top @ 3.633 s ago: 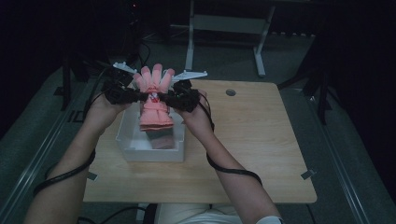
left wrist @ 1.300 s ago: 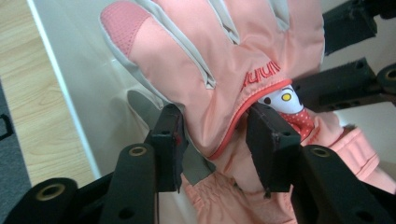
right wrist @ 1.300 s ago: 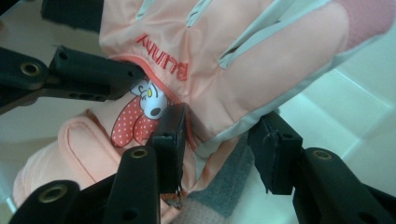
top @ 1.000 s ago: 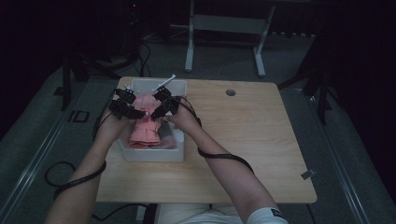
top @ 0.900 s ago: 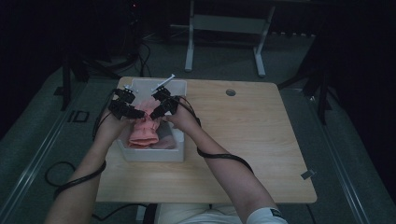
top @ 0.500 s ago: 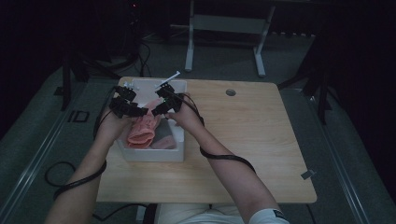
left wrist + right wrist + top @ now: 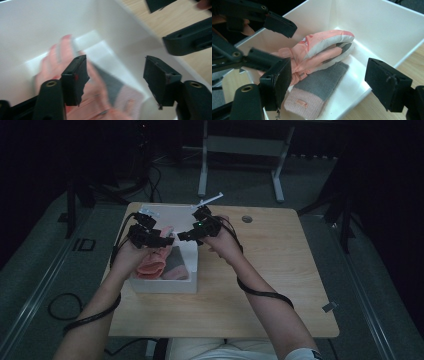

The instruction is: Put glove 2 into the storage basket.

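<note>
A pink padded glove (image 7: pixel 322 50) with a grey and pink knit cuff (image 7: pixel 312 92) lies inside a white box (image 7: pixel 374 22). In the high view the glove (image 7: pixel 152 262) rests in the left part of the box (image 7: pixel 165 286), which sits at the left of the wooden table (image 7: pixel 280 280). Just above the box, my left gripper (image 7: pixel 167 240) and right gripper (image 7: pixel 181 236) face each other, both open. In the left gripper view my open left gripper (image 7: pixel 116 72) hovers over the blurred glove (image 7: pixel 57 62). My right gripper (image 7: pixel 332 82) is open above the cuff, holding nothing.
A round grommet (image 7: pixel 246 219) sits in the table near its far edge. The right half of the table is bare wood. Cables trail from both grippers along the person's forearms. Metal stand legs (image 7: pixel 202 165) rise beyond the table.
Both grippers held the glove up above the box, then lowered it in. They have let go, opened and lifted slightly, and the glove now lies loose in the box.
</note>
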Action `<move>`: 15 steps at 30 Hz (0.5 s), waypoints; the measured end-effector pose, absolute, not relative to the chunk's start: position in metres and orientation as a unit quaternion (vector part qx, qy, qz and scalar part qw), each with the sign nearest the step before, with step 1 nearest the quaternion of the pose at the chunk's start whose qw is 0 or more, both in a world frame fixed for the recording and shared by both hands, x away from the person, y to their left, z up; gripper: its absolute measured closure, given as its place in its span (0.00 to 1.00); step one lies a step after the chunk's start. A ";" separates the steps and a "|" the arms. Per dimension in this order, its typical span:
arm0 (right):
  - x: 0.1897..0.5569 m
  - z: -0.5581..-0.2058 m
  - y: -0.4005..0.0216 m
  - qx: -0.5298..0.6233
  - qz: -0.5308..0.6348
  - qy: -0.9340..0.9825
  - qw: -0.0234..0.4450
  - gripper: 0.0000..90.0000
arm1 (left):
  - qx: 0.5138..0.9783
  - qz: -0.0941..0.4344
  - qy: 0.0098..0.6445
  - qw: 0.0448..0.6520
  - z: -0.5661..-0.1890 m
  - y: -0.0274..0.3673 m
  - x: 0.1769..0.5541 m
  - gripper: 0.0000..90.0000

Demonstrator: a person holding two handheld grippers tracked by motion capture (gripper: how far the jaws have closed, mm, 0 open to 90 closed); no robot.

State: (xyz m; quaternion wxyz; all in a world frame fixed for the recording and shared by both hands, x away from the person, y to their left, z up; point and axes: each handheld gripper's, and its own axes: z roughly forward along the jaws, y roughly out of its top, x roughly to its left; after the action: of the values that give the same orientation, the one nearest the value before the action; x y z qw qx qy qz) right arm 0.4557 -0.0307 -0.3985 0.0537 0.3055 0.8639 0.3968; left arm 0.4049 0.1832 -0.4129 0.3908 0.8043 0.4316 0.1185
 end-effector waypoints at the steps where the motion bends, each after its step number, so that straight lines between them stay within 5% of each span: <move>1: 0.454 -0.398 -0.037 0.298 0.399 0.865 0.058 0.20 | 0.803 0.114 0.425 0.402 -0.411 0.178 0.403 0.30; 15: 0.440 -0.392 -0.092 0.299 0.415 0.856 0.075 0.20 | 0.823 0.111 0.362 0.423 -0.406 0.127 0.385 0.08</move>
State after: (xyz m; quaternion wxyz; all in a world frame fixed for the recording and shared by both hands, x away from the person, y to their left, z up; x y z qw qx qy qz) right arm 0.4397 -0.0924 -0.3916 0.0754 0.2988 0.8560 0.4151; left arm 0.3845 0.1270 -0.4060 0.4233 0.8232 0.3618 0.1107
